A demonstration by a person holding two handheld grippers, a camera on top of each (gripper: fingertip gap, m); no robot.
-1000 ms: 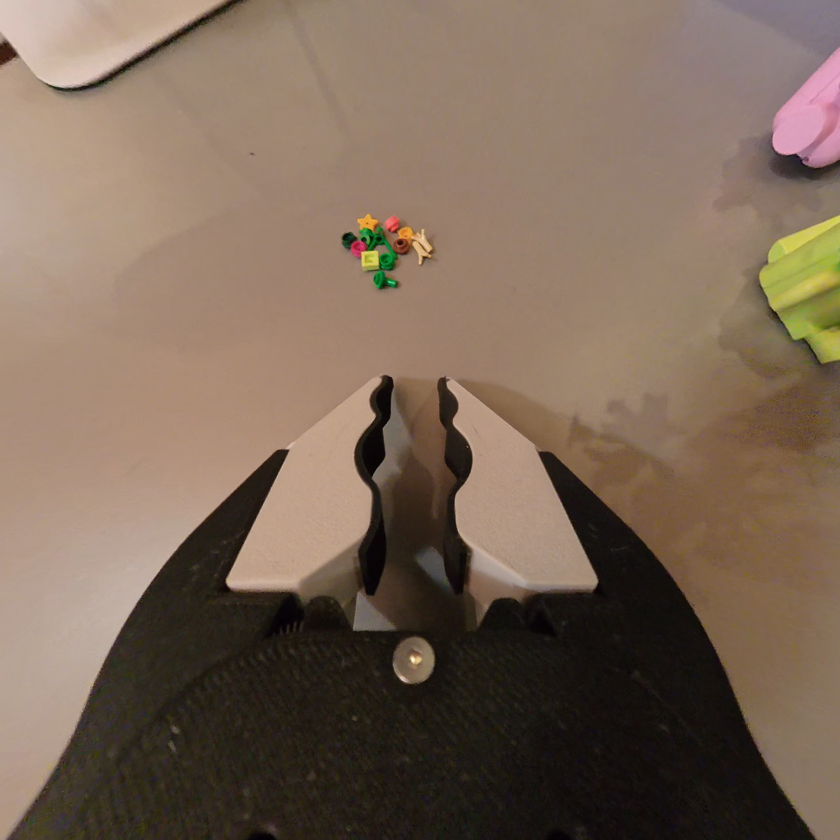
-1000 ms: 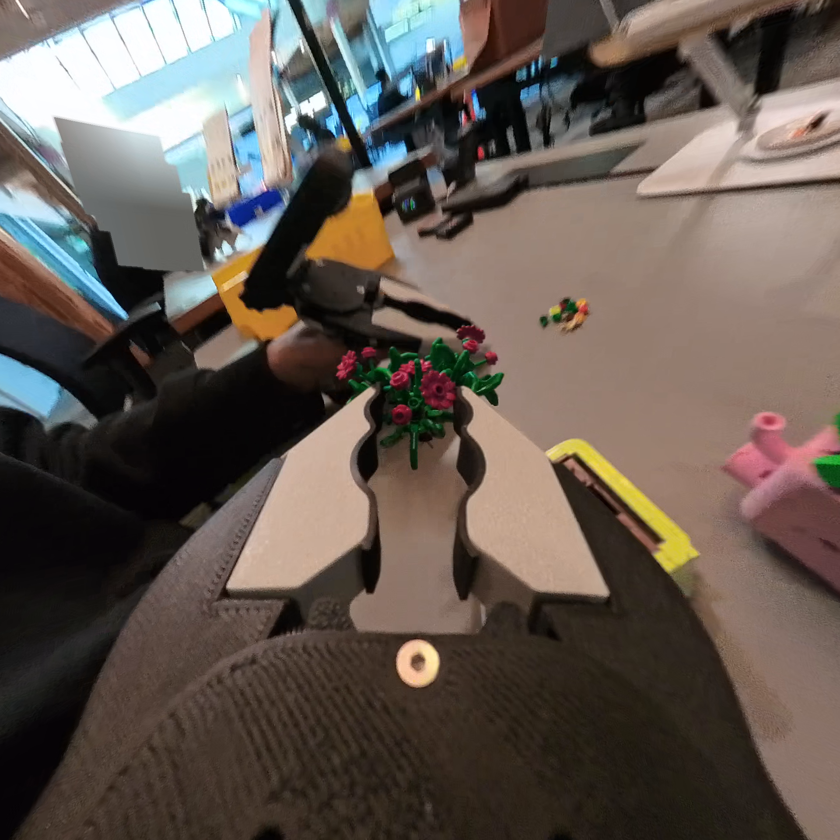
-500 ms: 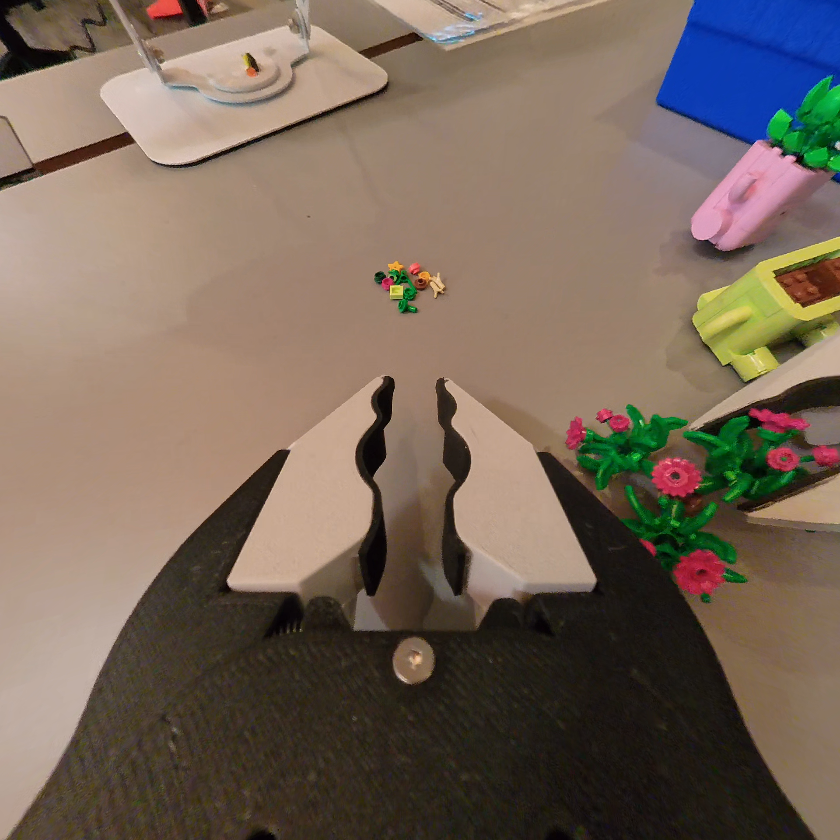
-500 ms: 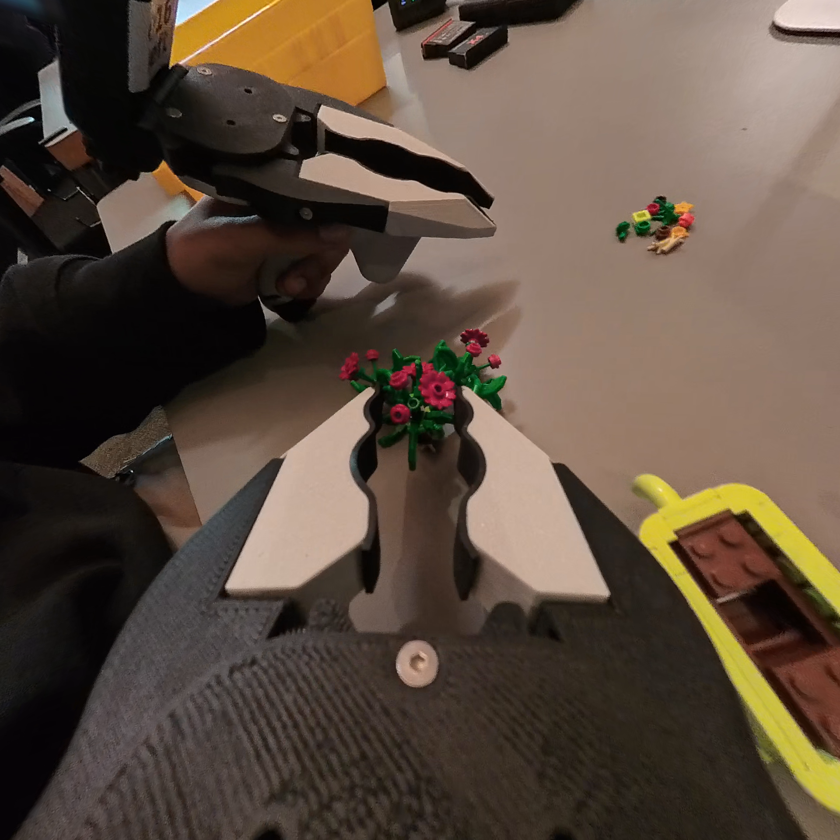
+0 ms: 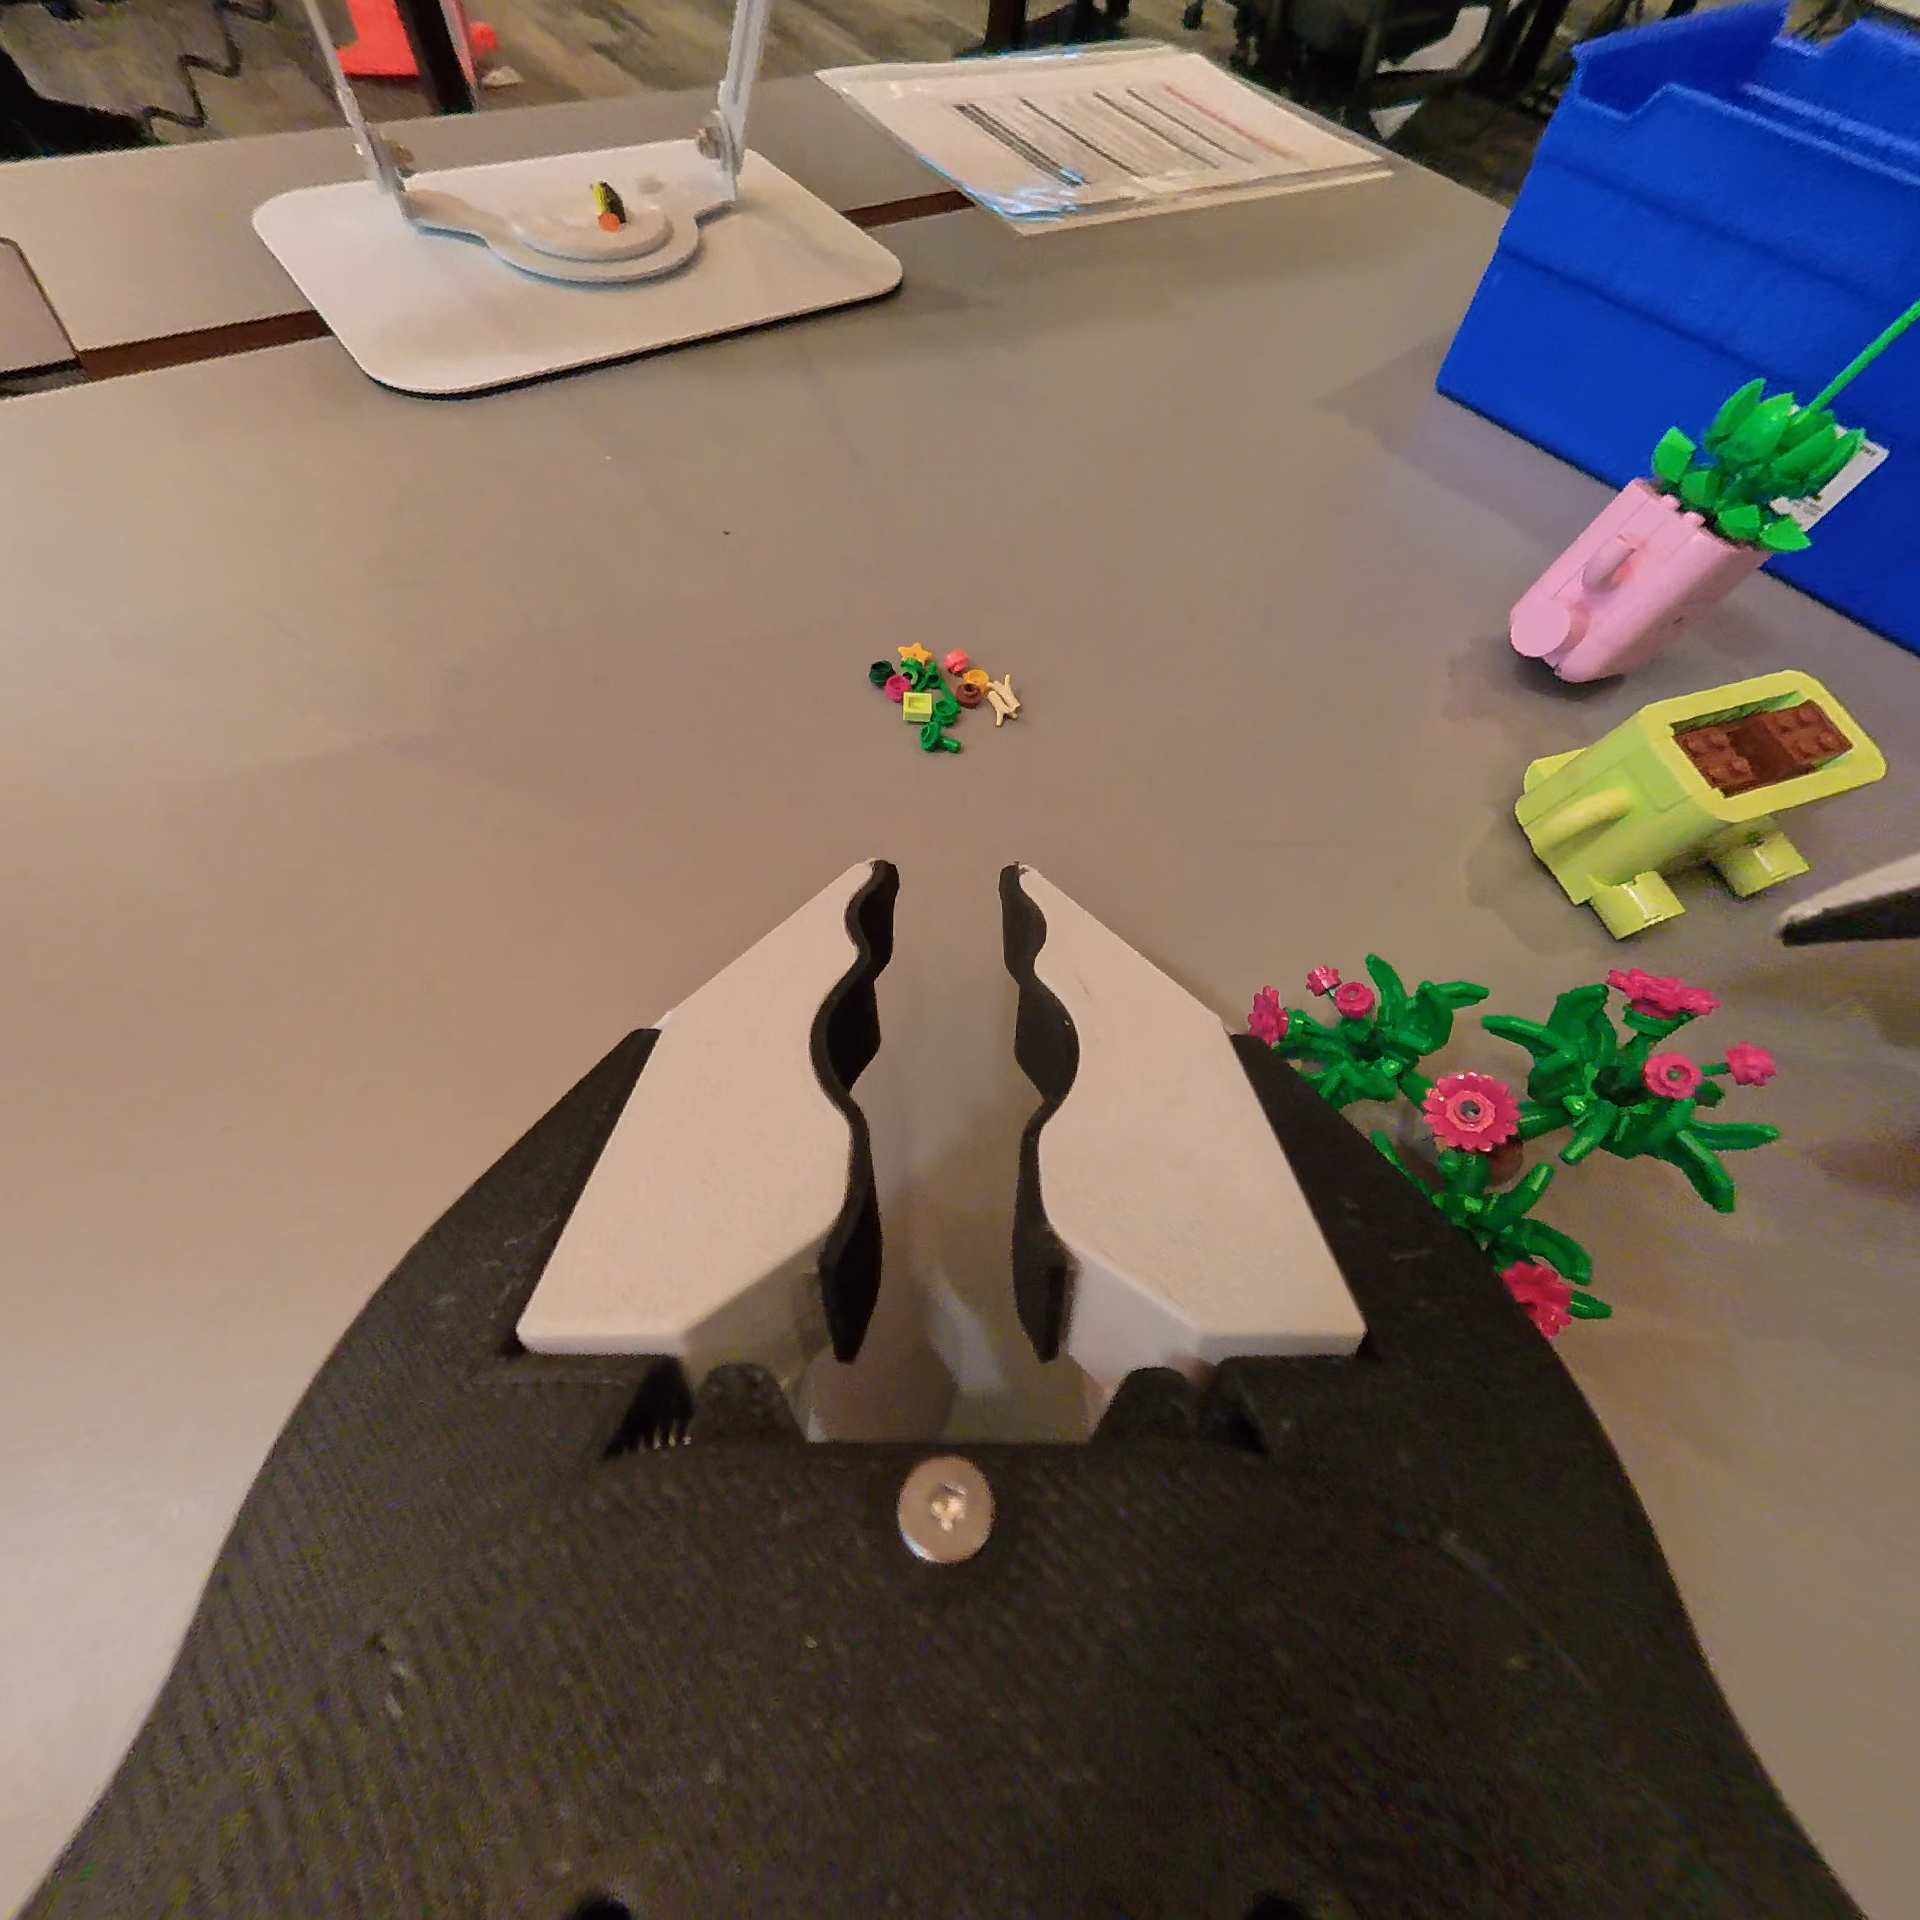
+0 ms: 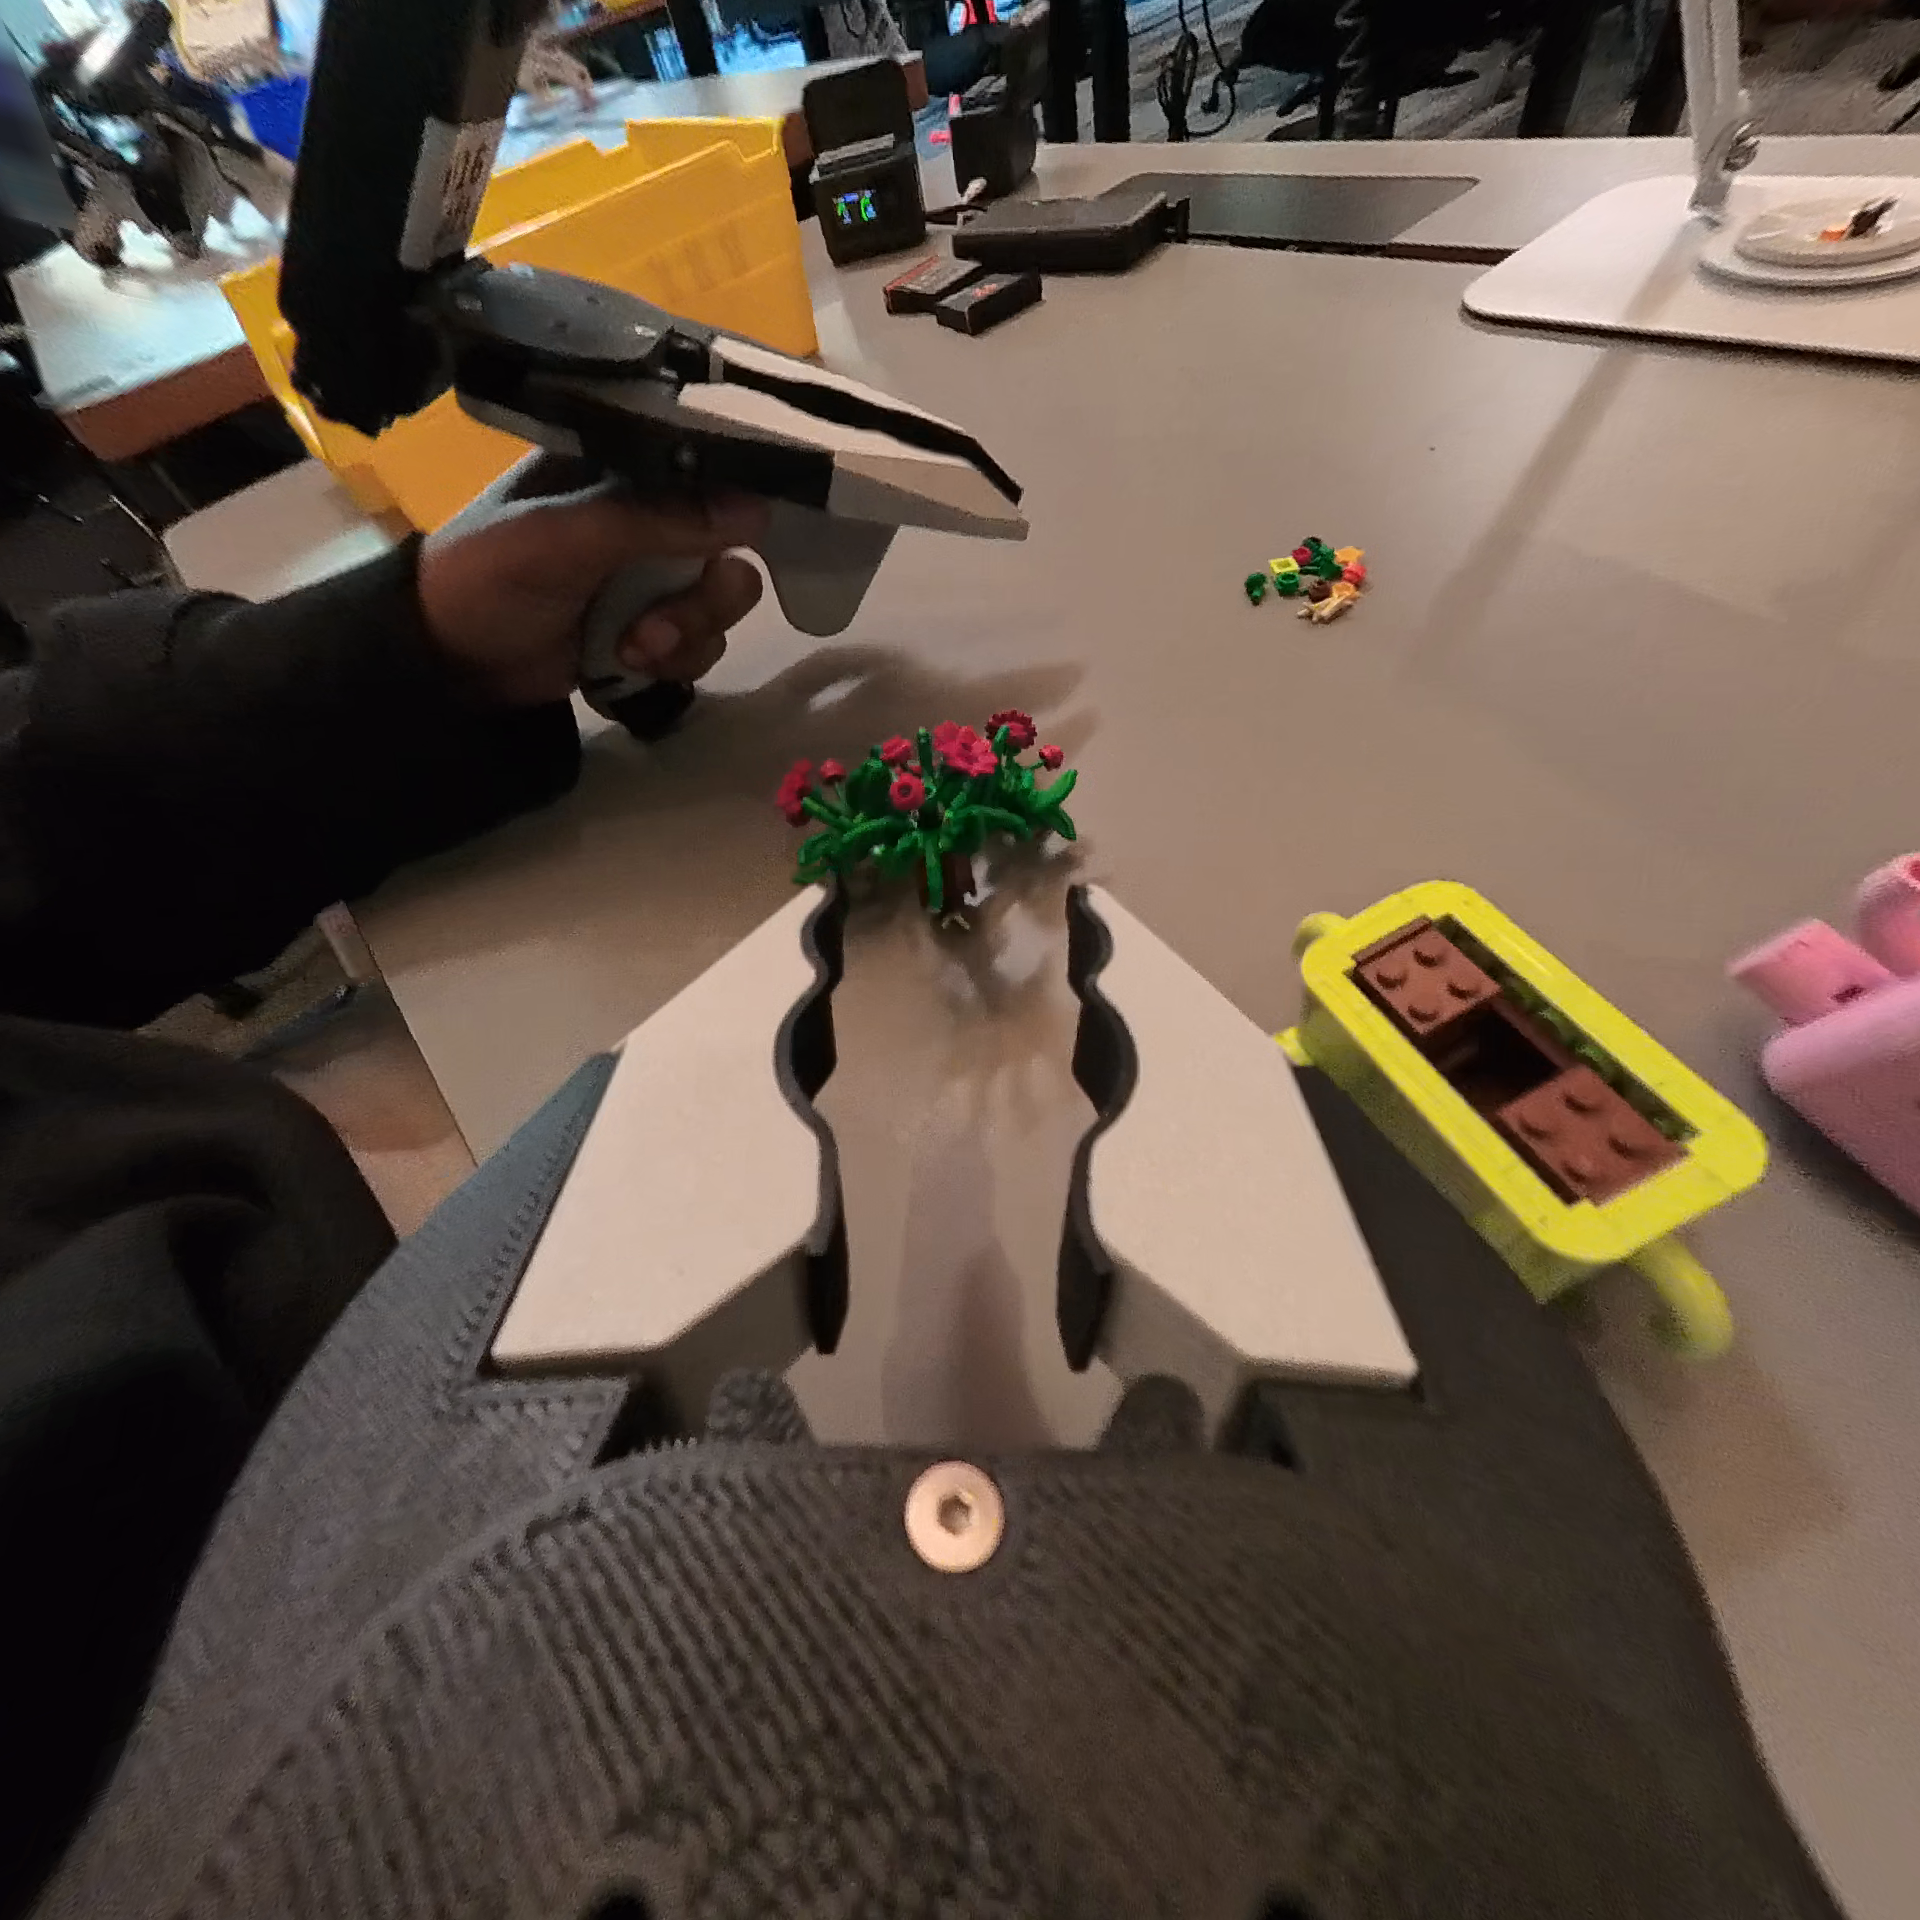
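A toy-brick plant with green leaves and magenta flowers rests on the grey table just past my right gripper, which is open and empty. The plant also shows in the left wrist view, right of my left gripper. The left gripper's jaws stand a little apart with nothing between them; a hand holds it above the table in the right wrist view. A lime-green brick pot with brown bricks inside lies right of the right gripper, also in the left wrist view. One tip of the right gripper shows at the left wrist view's right edge.
A small pile of loose coloured pieces lies mid-table. A pink pot with green leaves lies by a blue bin. A white stand base, a sleeved sheet, a yellow bin and black devices stand farther back. The left gripper's tips are roughly 15 cm from the right gripper's.
My right gripper carried the flower plant down to the table, opened a little and let it go; the plant now rests beyond the tips. My left gripper rose and drew back, still empty.
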